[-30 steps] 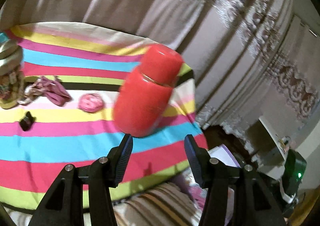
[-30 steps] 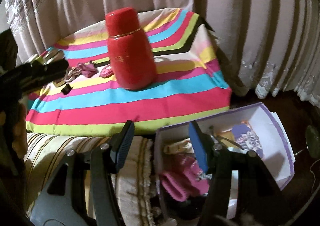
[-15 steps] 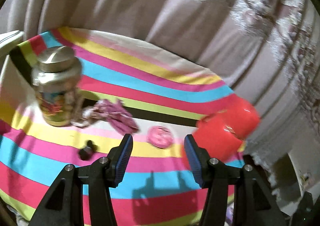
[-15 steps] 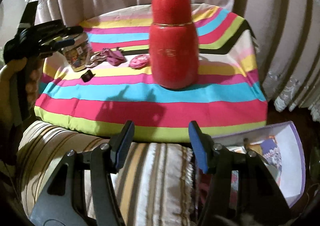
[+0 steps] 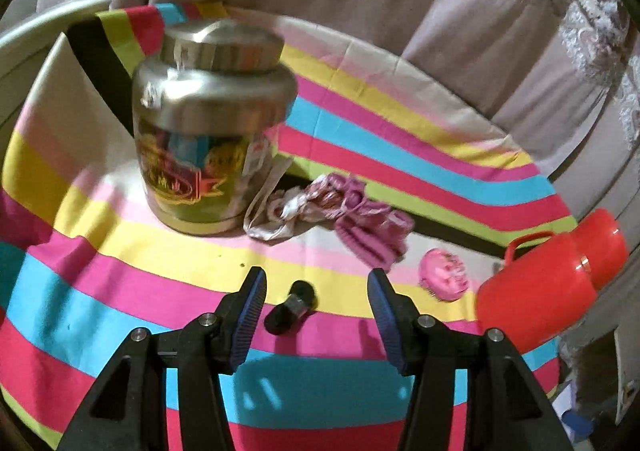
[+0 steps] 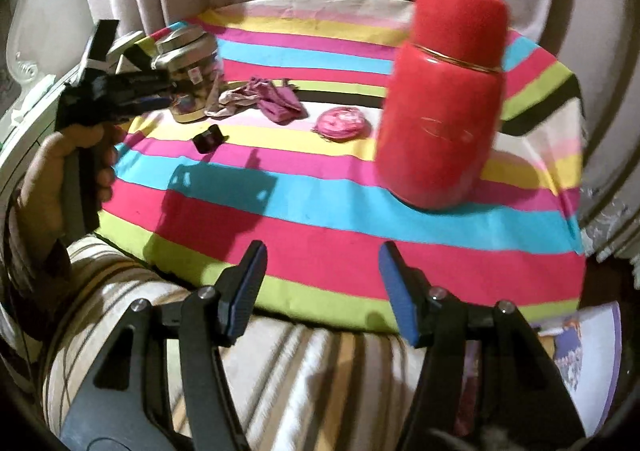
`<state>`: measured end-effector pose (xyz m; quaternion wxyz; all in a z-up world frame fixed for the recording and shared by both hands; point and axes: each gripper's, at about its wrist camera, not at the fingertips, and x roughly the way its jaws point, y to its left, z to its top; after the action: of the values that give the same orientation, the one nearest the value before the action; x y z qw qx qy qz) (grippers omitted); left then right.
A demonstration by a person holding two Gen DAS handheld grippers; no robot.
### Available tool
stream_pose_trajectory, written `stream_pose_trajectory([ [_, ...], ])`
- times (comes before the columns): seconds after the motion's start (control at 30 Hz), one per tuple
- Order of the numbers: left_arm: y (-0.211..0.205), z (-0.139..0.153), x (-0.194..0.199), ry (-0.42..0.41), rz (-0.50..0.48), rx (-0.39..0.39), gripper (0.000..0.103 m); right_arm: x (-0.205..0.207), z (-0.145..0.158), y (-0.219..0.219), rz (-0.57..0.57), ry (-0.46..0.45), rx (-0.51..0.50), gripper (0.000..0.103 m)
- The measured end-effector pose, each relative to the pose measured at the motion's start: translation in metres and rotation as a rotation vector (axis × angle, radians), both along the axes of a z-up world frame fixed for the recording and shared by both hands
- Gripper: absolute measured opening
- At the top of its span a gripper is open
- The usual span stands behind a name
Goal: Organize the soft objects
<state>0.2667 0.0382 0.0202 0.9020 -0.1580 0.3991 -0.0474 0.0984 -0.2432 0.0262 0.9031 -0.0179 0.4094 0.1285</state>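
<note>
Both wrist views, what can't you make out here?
- Box, right wrist view: cut off by the frame edge and hidden behind the right claw; contents unseen.
- Jar label, left wrist view: motion-blurred, unreadable.
- Small black thing by the left claw: too blurred to identify.

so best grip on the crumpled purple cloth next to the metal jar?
Probably the thick purple fold at the end away from the metal jar, taken from above with the open left gripper. That end bunches higher and lies apart from the jar; the pale end lies against its base.
</note>
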Motion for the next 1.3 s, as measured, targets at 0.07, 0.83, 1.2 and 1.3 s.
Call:
stream_pose_trajectory([
  [0.07,-0.001,-0.010,0.005,0.017,-0.011,0.010,0.049,0.011,-0.001,0.010,0.017,0.002,-0.006,0.063],
  [0.83,-0.022,-0.063,0.032,0.107,-0.090,0.087,0.023,0.148,-0.020,0.103,0.083,-0.065,-0.185,0.077],
  [1.2,0.005,-0.061,0.018,0.085,0.031,-0.014,0.022,0.218,-0.048,0.137,0.163,-0.065,-0.152,0.084],
  [1.3,0.011,-0.060,0.015,0.072,0.055,-0.023,0.022,0.237,-0.058,0.142,0.164,-0.043,-0.158,0.085],
])
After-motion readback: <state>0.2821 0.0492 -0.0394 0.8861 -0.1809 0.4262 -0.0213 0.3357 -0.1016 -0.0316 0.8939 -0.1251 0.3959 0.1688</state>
